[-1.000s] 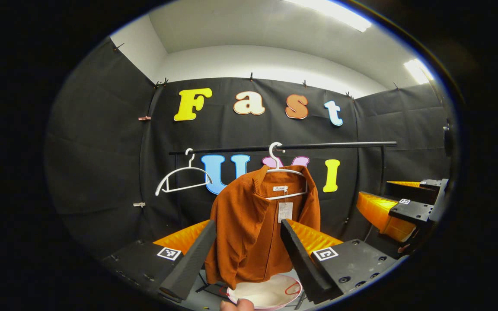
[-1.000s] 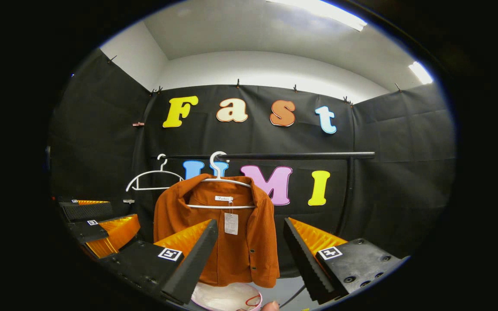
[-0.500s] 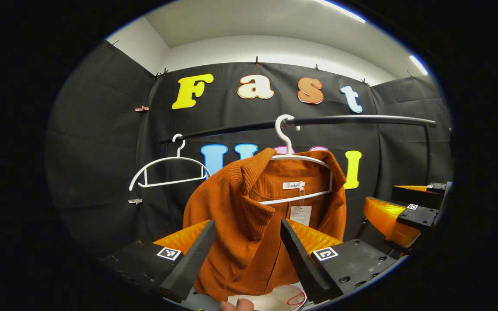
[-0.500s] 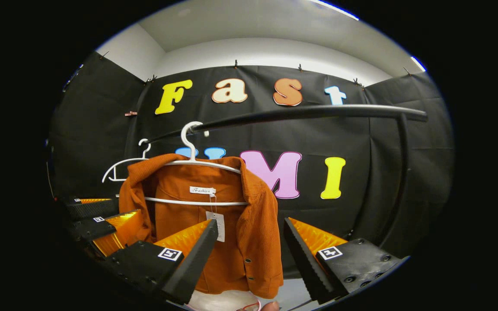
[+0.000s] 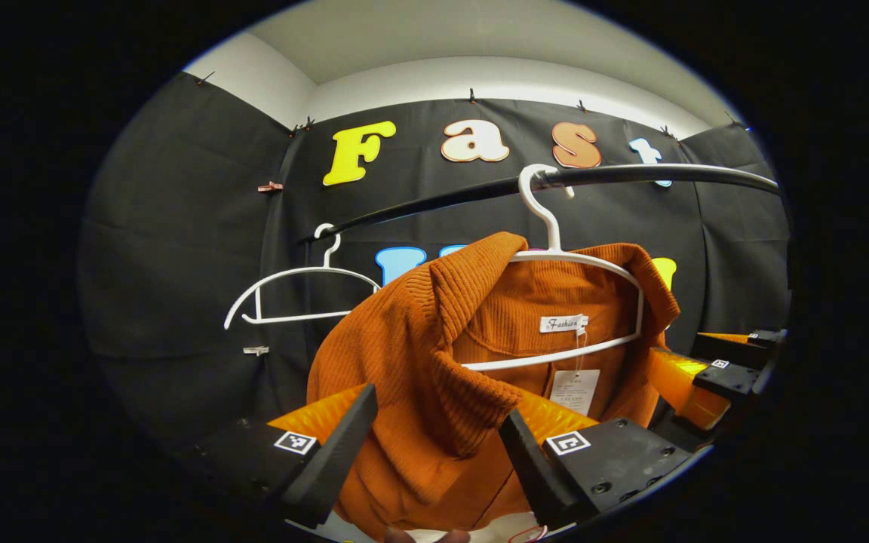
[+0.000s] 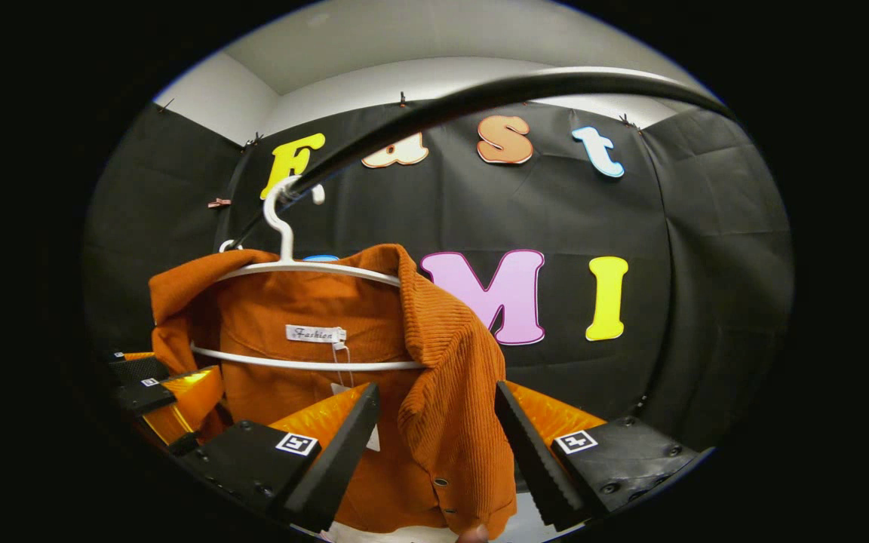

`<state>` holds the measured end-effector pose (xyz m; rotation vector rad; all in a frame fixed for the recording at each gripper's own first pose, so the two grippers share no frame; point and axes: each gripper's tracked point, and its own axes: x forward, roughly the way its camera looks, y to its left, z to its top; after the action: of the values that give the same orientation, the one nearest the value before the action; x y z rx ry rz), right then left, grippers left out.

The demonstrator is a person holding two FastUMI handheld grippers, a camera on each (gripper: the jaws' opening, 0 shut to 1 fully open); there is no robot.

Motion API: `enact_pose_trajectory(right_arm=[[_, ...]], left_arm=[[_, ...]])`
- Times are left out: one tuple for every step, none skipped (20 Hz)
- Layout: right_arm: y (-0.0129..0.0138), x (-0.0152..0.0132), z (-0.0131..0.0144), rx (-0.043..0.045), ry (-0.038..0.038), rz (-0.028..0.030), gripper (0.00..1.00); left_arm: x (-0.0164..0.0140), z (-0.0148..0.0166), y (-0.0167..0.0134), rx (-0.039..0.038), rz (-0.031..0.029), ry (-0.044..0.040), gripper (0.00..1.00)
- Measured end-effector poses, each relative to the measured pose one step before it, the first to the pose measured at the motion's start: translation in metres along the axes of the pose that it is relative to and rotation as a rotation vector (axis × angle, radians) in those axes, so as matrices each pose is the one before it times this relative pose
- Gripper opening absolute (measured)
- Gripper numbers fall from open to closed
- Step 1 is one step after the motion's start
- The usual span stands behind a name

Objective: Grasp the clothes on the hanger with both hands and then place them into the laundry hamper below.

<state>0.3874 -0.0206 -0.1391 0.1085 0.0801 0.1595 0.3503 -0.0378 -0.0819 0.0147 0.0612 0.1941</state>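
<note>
Orange jacket (image 5: 419, 377) hanging on a white hanger (image 5: 555, 256) hooked over a black rail (image 5: 631, 175), straight ahead of both tools. Left tool (image 5: 434, 445) wide open, holding nothing, its 2 fingers standing either side of the jacket's left front panel, where the folded collar edge droops between them; whether the right-hand finger already brushes the cloth, cannot tell. Right tool (image 6: 434, 445) likewise spread wide and empty, with the jacket's other front edge and its buttons hanging between the fingers, no press on the cloth visible. Seen from the right gripper view, the jacket (image 6: 374, 377) sits left of centre, so only its near edge falls inside that tool's gap.

Long axis of the garment running vertical, down from the shoulders; the gap of each tool running crosswise to it, so the hanging edges lie across each gap. Neither tool clearly the nearer: 1 at each side, both at about chest height of the jacket.

Likely next: closing on both panels, then lifting up and off the hanger shoulders. Pale rim at the bottom edge below the jacket possibly the hamper, too little showing to be sure. A second, bare hanger (image 5: 299, 290) further along the rail.
</note>
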Motion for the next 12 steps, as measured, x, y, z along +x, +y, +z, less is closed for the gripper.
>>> enact_pose_trajectory(right_arm=[[-0.00142, 0.00777, -0.00432, 0.00979, 0.00610, -0.00139, 0.98], [-0.00122, 0.00669, -0.00452, 0.00561, 0.00911, -0.00197, 0.98], [0.00131, 0.00535, 0.00121, 0.00938, -0.00158, 0.00712, 0.99], [0.00324, 0.00604, -0.00299, 0.01007, -0.00523, 0.01222, 0.90], [0.00323, 0.00412, -0.00025, 0.00253, -0.00264, 0.01497, 0.81], [0.00471, 0.00571, -0.00327, -0.00049, 0.00154, 0.02388, 0.74], [0.00703, 0.00506, -0.00219, 0.00002, 0.00233, 0.03678, 0.66], [0.00545, 0.00404, -0.00296, -0.00420, 0.01148, 0.02424, 0.58], [0.00027, 0.00106, -0.00394, -0.00515, 0.02135, 0.01579, 0.37], [-0.00527, 0.00274, -0.01067, -0.00409, 0.03971, -0.01369, 0.27], [0.00306, -0.00107, -0.00883, 0.02615, 0.03277, 0.02526, 0.11], [0.00760, 0.00177, -0.00390, 0.03951, 0.03230, 0.03852, 0.10]], left_arm=[[0.00211, 0.00094, 0.00035, 0.00558, 0.00364, 0.00188, 0.88], [0.00171, -0.00042, 0.00030, 0.00215, 0.00009, 0.00055, 0.86], [0.00146, 0.00010, -0.00010, -0.00178, -0.00021, -0.00037, 0.81], [0.00026, 0.00067, 0.00145, -0.00179, 0.00373, -0.00449, 0.77], [0.00075, 0.00108, 0.00109, -0.00202, 0.00135, -0.00118, 0.71], [0.00005, -0.00108, -0.00148, -0.00339, -0.00838, 0.00324, 0.67], [0.00021, -0.00081, -0.00225, -0.00115, -0.00911, 0.00588, 0.61], [0.00046, -0.00268, 0.00057, 0.00108, -0.00164, 0.00766, 0.59], [-0.00052, -0.00049, 0.00324, 0.00320, 0.00566, 0.00458, 0.51], [0.00363, -0.00089, 0.00317, 0.00423, 0.01196, 0.00358, 0.41], [-0.00075, 0.00076, 0.00265, -0.00142, 0.01018, 0.00171, 0.30], [-0.00147, 0.00006, 0.00087, -0.01014, 0.00387, 0.00795, 0.20]])
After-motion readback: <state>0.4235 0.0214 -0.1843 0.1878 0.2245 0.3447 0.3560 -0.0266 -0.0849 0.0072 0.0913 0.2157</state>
